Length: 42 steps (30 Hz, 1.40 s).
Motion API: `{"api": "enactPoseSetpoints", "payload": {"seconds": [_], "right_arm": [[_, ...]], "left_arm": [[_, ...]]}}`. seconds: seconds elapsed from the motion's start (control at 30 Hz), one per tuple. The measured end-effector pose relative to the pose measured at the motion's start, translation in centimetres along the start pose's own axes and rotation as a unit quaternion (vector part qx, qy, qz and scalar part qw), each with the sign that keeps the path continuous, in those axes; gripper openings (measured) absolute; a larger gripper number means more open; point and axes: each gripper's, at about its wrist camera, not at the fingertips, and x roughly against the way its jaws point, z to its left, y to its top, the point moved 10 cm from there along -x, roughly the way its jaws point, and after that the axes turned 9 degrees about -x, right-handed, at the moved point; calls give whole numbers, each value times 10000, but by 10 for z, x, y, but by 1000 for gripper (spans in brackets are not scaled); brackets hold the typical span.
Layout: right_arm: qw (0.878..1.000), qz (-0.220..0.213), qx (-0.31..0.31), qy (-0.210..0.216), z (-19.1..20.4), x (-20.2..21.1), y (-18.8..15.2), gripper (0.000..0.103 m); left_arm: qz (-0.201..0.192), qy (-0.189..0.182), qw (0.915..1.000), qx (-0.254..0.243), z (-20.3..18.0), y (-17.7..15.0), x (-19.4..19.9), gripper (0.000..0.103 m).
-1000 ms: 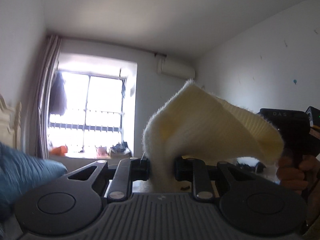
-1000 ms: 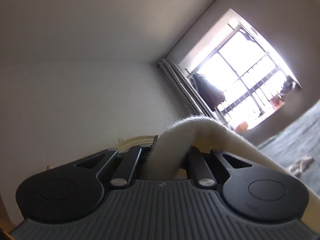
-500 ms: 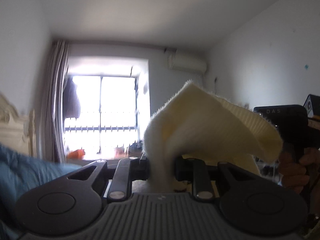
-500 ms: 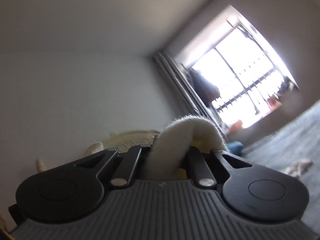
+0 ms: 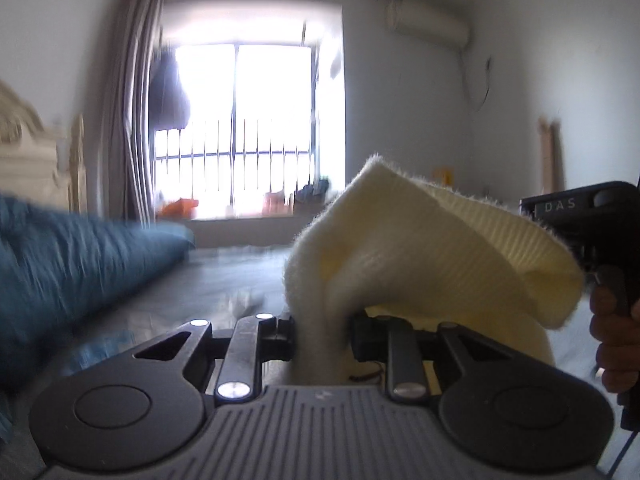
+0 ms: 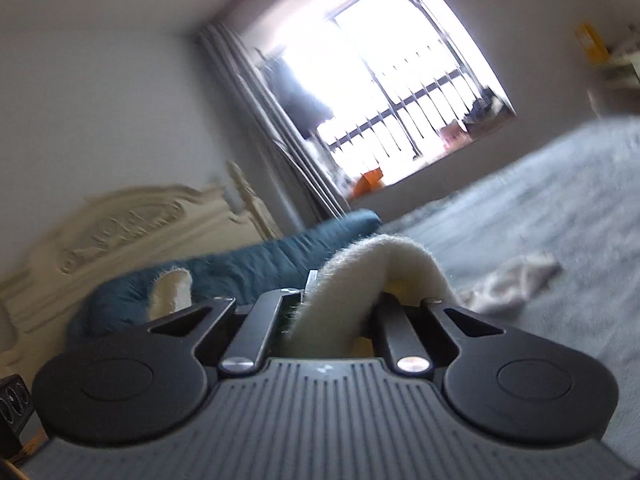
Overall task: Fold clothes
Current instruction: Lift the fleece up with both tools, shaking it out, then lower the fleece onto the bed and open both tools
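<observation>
My left gripper (image 5: 322, 330) is pinching a fuzzy cream sweater (image 5: 420, 248). The cloth is squeezed between the two fingers and puffs up above them in a big soft fold. My right gripper (image 6: 334, 312) is pinching another part of the same sweater (image 6: 360, 276), and its fingers are pressed tight on the cloth. The sweater is held up in the air between my two grippers, above the bed (image 6: 540, 216).

From the left camera I can see my right hand (image 5: 614, 344) at the right edge, wrapped around a black handle. A blue blanket (image 5: 72, 256) lies on the left side of the bed, next to a carved cream headboard (image 6: 120, 224). A small pale cloth (image 6: 508, 284) lies on the gray bed cover. Past the bed is a bright window (image 5: 248, 132) with bars and a curtain (image 5: 132, 100) beside it. A white air conditioner (image 5: 426, 24) hangs high on the wall.
</observation>
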Motion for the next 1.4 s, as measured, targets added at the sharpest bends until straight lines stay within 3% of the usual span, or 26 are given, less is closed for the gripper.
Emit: {"api": "enactPoseSetpoints", "payload": {"seconds": [0.13, 0.3, 0.4, 0.57, 0.7, 0.9, 1.07, 1.2, 1.3, 1.4], "right_arm": [[9976, 430, -117, -522, -80, -63, -63, 5], [9909, 797, -534, -944, -155, -128, -111, 6], [9790, 1195, -1232, -1103, -184, -139, -129, 8], [9667, 1531, -1885, -807, -177, -119, -117, 22], [9564, 1642, -2267, -836, -165, -86, -102, 57], [9498, 1831, -2242, -1190, -134, -3, -84, 62], [9539, 2273, -1708, -964, -78, 95, -100, 63], [9548, 2618, -1331, -464, -27, 169, -143, 63], [9566, 2701, -1094, -19, 6, 214, -186, 63], [9696, 2399, -485, 37, 24, 244, -225, 63]], "left_arm": [[635, 74, 9978, -176, 4, -73, -84, 26], [1290, 155, 9906, -430, 9, -138, -170, 29], [1745, 74, 9842, -306, 17, -161, -193, 41], [1873, 2, 9823, -10, 22, -140, -168, 58], [2084, -40, 9773, 366, 30, -112, -127, 65], [2016, -63, 9730, 1122, 53, -69, -33, 69], [1817, 35, 9799, 821, 56, -46, 86, 84], [1882, -95, 9805, 565, 40, -69, 176, 89], [2080, -321, 9760, 561, 15, -116, 223, 89], [2223, -330, 9719, 707, -14, -171, 255, 89]]}}
